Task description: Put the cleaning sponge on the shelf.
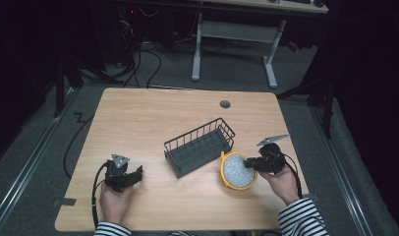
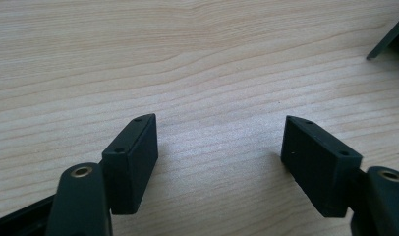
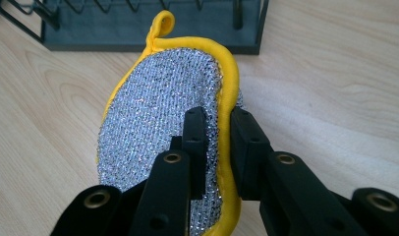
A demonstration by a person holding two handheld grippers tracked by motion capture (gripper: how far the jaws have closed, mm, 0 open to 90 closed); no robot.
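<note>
A pale wooden table stands in a dim room, cables trailing over the floor beyond it. At its near right the round scouring pad, silver mesh with a yellow rim, is pinched by its edge in the closed right gripper and tilted up off the wood. Just left of it sits the dark wire basket, nothing in it. The grasp looks done; carrying the pad into the basket seems left. At the near left, the left gripper rests wide open over bare wood.
</note>
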